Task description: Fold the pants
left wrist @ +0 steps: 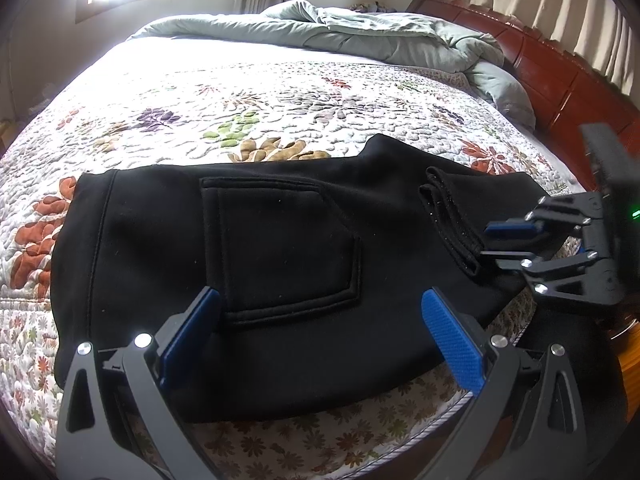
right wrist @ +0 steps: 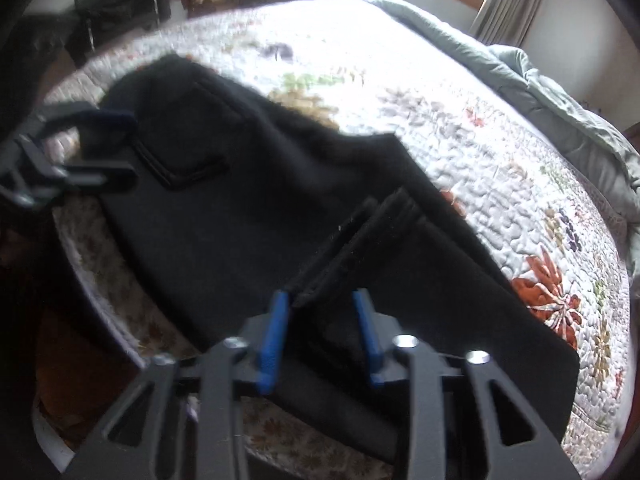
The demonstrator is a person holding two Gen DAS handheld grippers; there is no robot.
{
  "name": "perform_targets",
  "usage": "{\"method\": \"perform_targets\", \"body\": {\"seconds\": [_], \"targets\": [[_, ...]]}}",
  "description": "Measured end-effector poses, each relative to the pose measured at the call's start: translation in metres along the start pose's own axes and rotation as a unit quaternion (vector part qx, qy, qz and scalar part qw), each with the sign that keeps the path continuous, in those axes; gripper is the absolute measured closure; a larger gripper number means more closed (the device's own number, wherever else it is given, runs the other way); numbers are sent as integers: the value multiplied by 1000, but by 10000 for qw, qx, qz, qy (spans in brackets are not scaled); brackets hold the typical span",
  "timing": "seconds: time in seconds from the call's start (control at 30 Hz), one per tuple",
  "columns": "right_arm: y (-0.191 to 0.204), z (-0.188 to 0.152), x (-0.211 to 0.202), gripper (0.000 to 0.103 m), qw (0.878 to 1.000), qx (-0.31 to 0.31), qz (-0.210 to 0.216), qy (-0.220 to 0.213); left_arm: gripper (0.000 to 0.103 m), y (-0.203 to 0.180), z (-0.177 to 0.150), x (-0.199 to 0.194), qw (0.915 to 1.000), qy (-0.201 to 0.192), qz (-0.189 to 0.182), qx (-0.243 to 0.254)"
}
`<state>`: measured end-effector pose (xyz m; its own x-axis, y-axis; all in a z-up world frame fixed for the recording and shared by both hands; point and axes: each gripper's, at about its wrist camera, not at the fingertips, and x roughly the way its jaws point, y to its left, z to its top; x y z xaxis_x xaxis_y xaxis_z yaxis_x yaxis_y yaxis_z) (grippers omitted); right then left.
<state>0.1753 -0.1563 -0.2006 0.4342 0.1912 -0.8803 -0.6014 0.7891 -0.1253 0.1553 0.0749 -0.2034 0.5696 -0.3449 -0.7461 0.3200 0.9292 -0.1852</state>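
Observation:
Black pants lie folded across the floral bedspread, back pocket facing up. The leg cuffs are laid back over the right part of the fold. My left gripper hovers open just above the near edge of the pants below the pocket, with nothing between its pads. My right gripper stands at the near end of the cuffs, jaws narrowly apart. In the right wrist view the cuffs end right at the right gripper tips, lying flat on the pants. The left gripper shows at far left.
The floral bedspread covers the bed, and its near edge runs just below the pants. A grey-green duvet is bunched at the far side. A red-brown wooden headboard runs along the right, with curtains and a bright window behind.

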Motion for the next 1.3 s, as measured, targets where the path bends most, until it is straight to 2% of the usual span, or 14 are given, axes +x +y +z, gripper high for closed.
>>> {"method": "perform_targets", "body": {"seconds": [0.13,0.27,0.37,0.47,0.57,0.7,0.77,0.8,0.9,0.93,1.07,1.13,1.23,1.3], "targets": [[-2,-2,-5,93,9999,32,143,-46,3,1,0,1,10000,8,17,16],[-3,-5,-25,94,9990,191,350,-190,3,0,1,1,10000,11,25,17],[3,-9,-14,94,9987,134,485,52,3,0,1,2,10000,1,35,19],[4,-11,-7,90,9983,69,561,151,3,0,2,-2,10000,-57,20,-22],[-7,0,-20,77,9956,156,920,110,3,0,3,-18,9997,-220,72,-114],[-30,24,-35,69,9914,103,1294,142,3,15,5,-49,9959,-408,76,-799],[-50,45,-39,65,9877,116,1546,195,3,31,-3,-65,9868,-452,-45,-1556],[-56,57,-39,55,9857,71,1673,209,3,34,-6,-69,9828,-458,-82,-1789],[-65,105,-35,31,9780,-165,2057,303,3,55,-26,-77,9574,-460,-133,-2848],[-64,128,-30,31,9737,-322,2226,373,3,65,-35,-78,9425,-478,-153,-3303],[-41,194,-7,29,9533,-826,2817,706,3,86,-52,-77,9125,-549,-41,-4053],[-22,223,6,28,9407,-1065,3099,871,3,95,-56,-74,8980,-627,-154,-4352],[9,256,25,22,9182,-1372,3541,1132,3,106,-61,-67,8808,-645,-283,-4682],[32,270,36,20,9071,-1641,3673,1239,3,110,-62,-61,8743,-618,-319,-4803]]}}
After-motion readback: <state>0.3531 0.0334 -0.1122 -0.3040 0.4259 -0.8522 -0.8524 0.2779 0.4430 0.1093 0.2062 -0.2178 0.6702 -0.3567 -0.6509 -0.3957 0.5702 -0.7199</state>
